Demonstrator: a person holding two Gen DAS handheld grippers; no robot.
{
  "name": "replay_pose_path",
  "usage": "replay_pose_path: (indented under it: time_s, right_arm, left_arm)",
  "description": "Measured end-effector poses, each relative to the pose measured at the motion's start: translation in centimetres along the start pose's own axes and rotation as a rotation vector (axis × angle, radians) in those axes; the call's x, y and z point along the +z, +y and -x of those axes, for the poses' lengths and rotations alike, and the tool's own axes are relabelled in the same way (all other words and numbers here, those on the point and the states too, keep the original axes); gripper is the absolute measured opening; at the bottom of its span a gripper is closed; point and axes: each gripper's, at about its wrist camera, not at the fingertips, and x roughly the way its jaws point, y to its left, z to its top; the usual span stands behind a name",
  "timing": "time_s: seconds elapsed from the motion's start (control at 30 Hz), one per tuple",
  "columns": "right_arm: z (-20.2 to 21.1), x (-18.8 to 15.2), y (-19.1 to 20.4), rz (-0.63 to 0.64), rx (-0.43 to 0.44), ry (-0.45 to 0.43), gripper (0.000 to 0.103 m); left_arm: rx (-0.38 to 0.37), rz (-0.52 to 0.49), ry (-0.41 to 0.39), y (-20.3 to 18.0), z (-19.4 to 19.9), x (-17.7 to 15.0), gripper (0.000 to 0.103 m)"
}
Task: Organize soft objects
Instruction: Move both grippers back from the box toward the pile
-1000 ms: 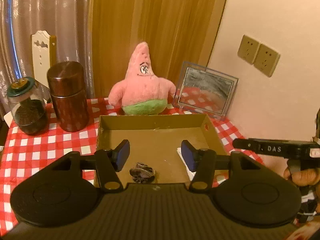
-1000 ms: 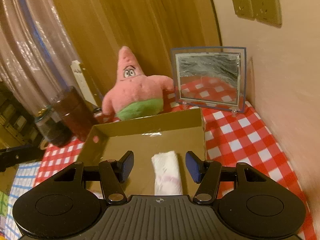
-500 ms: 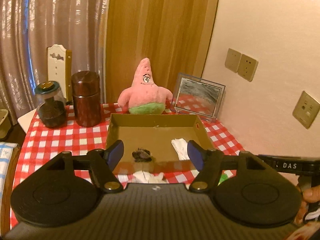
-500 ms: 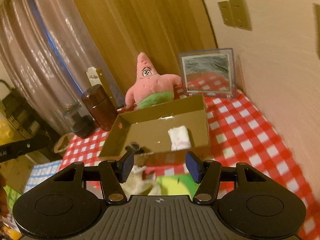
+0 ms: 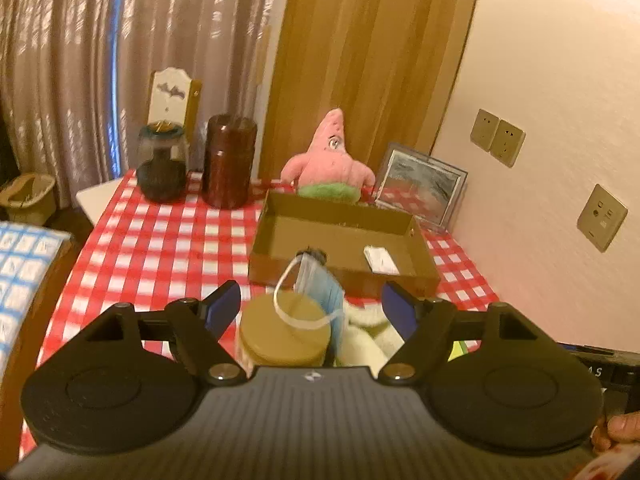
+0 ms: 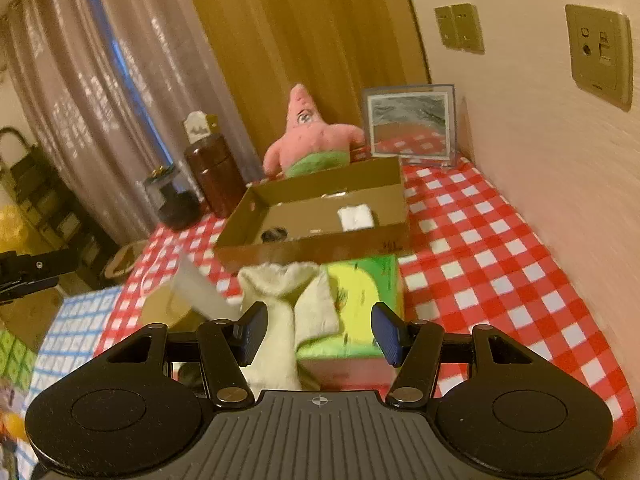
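A brown cardboard tray [image 5: 280,212] [image 6: 320,244] sits on the red checked table, holding a folded white cloth [image 5: 380,258] [image 6: 355,216] and a small dark item [image 6: 274,234]. A pink star plush [image 5: 330,160] [image 6: 308,136] stands behind it. In front of the tray, a blue face mask [image 5: 320,280] [image 6: 200,290] lies over a tan-lidded jar [image 5: 284,332], beside a cream sock [image 5: 364,334] [image 6: 284,304] and a green-yellow box [image 6: 360,300]. My left gripper [image 5: 311,308] is open above the jar and mask. My right gripper [image 6: 318,332] is open above the sock.
A dark brown canister [image 5: 228,160] [image 6: 216,176] and a glass jar [image 5: 162,164] stand at the back left. A framed picture [image 5: 420,188] [image 6: 412,120] leans on the right wall. A blue checked cloth [image 5: 24,264] [image 6: 72,328] lies off the table's left edge.
Both grippers have drawn back from over the tray toward the table's front. The mask, jar, sock and box now show between the fingers. Both stay open.
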Motion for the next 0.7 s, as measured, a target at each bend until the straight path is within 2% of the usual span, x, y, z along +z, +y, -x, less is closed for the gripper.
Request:
replay_pose_path:
  time_s: [0.1, 0.23, 0.5, 0.7]
  right_arm:
    - [0.7, -1.4, 0.8, 0.05, -0.01, 0.0, 0.058]
    - [1.0, -3.2, 1.3, 0.077, -0.012, 0.021, 0.058]
    - [0.8, -5.6, 0.9, 0.074, -0.021, 0.081, 0.058]
    - [0.0, -7.6, 1.0, 0.097, -0.03, 0.131, 0.058]
  left_arm:
    - [0.005, 0.024, 0.011, 0.2, 1.0, -1.5, 0.075]
    - [0.029, 0.0, 0.029, 0.3, 1.8, -3.6, 0.075]
    - [0.036, 0.012, 0.109, 0.9, 1.1, -6.9, 0.075]
    - [0.031, 0.007, 0.154, 1.1, 0.1, -8.1, 0.075]
